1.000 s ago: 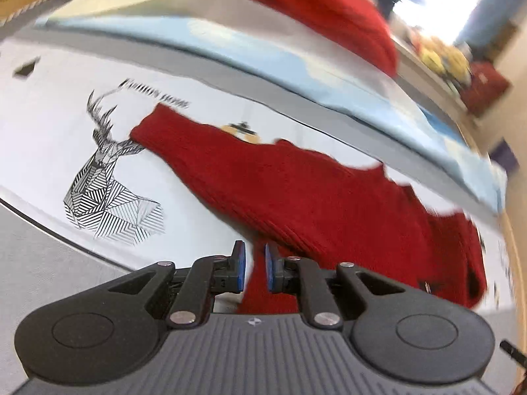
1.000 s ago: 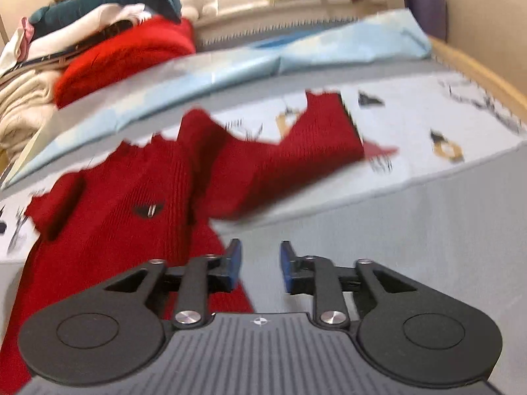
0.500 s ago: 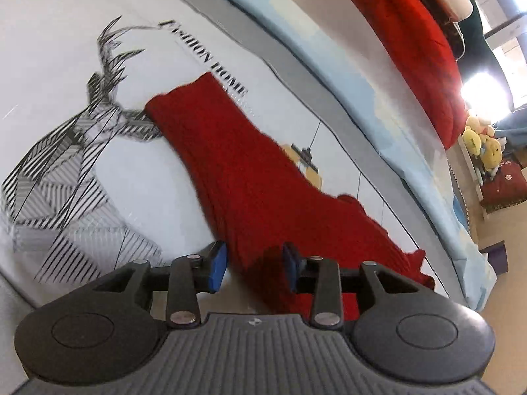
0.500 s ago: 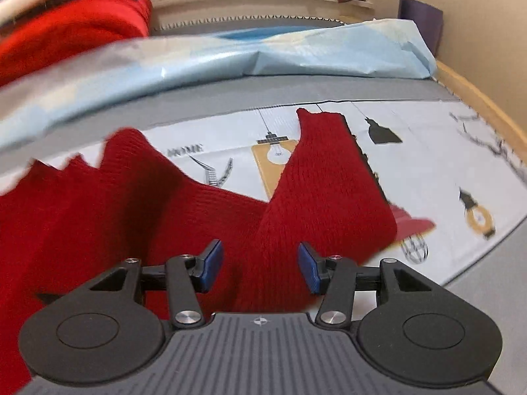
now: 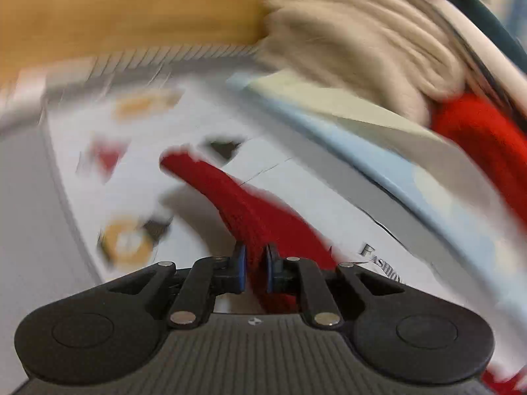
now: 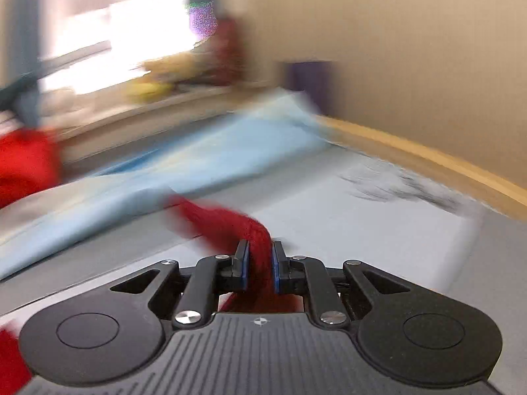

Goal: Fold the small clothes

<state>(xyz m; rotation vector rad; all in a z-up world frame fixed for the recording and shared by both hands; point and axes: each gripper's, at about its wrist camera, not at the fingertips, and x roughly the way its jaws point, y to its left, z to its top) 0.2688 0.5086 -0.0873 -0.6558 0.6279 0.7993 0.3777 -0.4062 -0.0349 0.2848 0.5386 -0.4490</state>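
Left wrist view: the left gripper has its jaws closing on a red sweater sleeve, whose long axis runs ahead and leftward over the printed sheet. The right gripper is likewise closing on red knit. Beyond lie a blue cover and beige clothes.

sweater sleeve on bedsheet | clothes pile behind

Heavy motion blur beyond the sharp fingers; window glare upper left; fisheye-curved edges
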